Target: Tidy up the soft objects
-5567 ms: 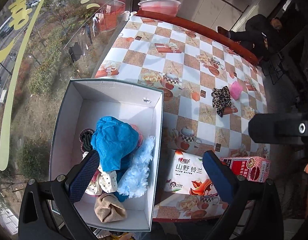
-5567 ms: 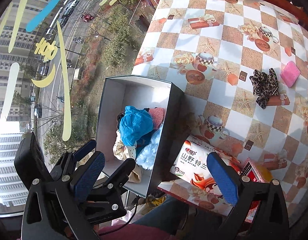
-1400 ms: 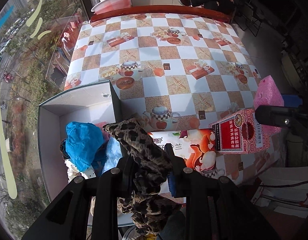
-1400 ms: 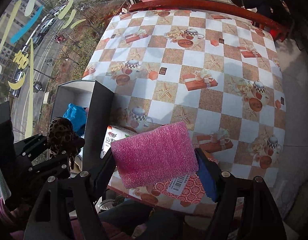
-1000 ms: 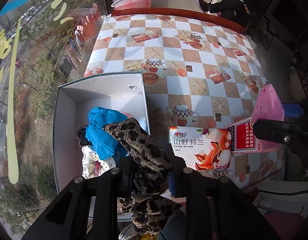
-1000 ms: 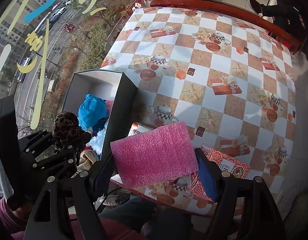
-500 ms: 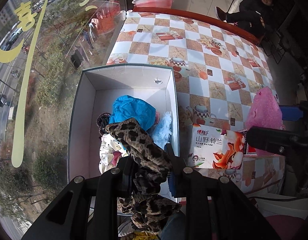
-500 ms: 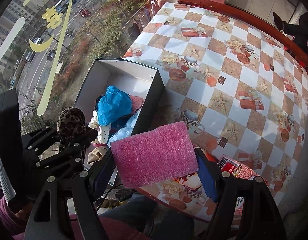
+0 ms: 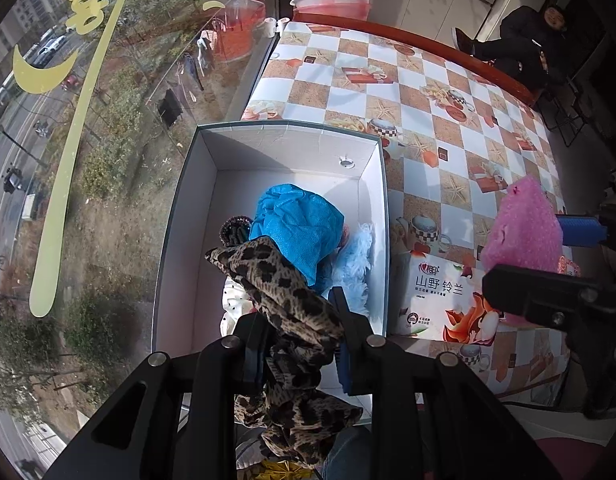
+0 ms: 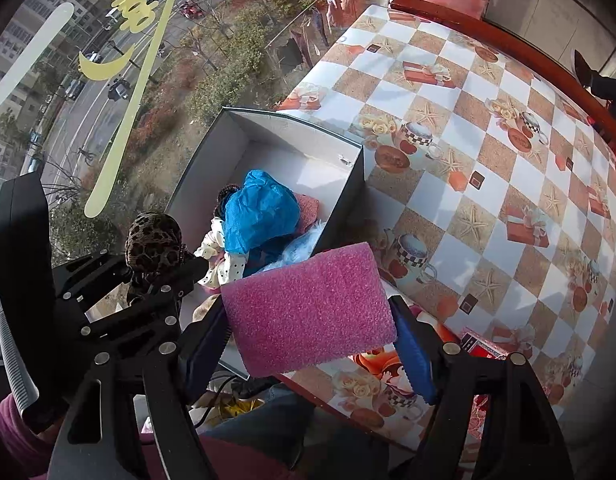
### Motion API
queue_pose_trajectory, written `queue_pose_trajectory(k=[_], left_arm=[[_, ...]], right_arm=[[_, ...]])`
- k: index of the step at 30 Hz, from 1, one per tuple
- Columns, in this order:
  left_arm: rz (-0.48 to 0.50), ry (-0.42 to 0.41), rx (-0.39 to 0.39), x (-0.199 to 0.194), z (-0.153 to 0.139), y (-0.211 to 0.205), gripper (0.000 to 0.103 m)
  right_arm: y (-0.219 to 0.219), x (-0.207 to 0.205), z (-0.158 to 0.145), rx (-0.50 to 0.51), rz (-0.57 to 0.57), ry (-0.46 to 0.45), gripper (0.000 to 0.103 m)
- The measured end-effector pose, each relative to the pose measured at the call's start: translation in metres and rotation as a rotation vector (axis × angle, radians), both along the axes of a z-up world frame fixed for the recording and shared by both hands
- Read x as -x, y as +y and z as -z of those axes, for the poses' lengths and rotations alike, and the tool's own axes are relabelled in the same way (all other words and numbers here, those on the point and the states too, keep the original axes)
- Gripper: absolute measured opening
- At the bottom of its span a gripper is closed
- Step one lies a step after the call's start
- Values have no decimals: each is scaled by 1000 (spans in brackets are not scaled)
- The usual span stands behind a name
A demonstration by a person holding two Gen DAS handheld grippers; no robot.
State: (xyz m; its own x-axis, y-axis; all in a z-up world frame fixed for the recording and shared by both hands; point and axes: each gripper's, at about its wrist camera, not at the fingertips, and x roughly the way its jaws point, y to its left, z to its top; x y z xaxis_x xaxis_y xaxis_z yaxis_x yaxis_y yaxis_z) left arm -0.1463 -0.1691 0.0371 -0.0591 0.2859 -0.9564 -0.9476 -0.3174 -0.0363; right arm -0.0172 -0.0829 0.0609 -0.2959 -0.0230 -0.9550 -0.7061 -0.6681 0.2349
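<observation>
In the left wrist view, the left gripper (image 9: 299, 344) pinches a leopard-print fabric scrunchie (image 9: 291, 312) tight between its blue pads, above the near end of an open white cardboard box (image 9: 179, 240); inside lie a crumpled blue plastic cloth (image 9: 299, 228) and a pale blue fluffy piece (image 9: 354, 264); a printed tissue pack (image 9: 440, 300) sits just beside the box on the checkered tablecloth (image 9: 448, 120).

In the right wrist view, the right gripper (image 10: 308, 336) clamps a pink foam sponge block (image 10: 308, 308) between wide-set fingers, over the box's near corner and the table edge; the scrunchie shows at left in the other gripper.
</observation>
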Motion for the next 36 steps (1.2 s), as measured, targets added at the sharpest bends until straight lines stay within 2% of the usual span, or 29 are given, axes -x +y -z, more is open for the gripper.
queue_pose_trajectory(k=[23,28,30,33,36], left_arm=[[-53,-6,9,16,5,-5,28],[-66,-38,50,19,12,-1,28],[-62,-1,46,18,13,1,28],[-82,-44,67,22,20,1,28],[-72,-11,69,21,20,2,28]], right_arm=[[-2,27,4,8,-59,-2,77],[2,31,9,31,-62,-12,77],[5,32,10,13,-49,-13,77],[11,32,15,52,-9,2,77],[15,35,16,38,-6,-3,77]])
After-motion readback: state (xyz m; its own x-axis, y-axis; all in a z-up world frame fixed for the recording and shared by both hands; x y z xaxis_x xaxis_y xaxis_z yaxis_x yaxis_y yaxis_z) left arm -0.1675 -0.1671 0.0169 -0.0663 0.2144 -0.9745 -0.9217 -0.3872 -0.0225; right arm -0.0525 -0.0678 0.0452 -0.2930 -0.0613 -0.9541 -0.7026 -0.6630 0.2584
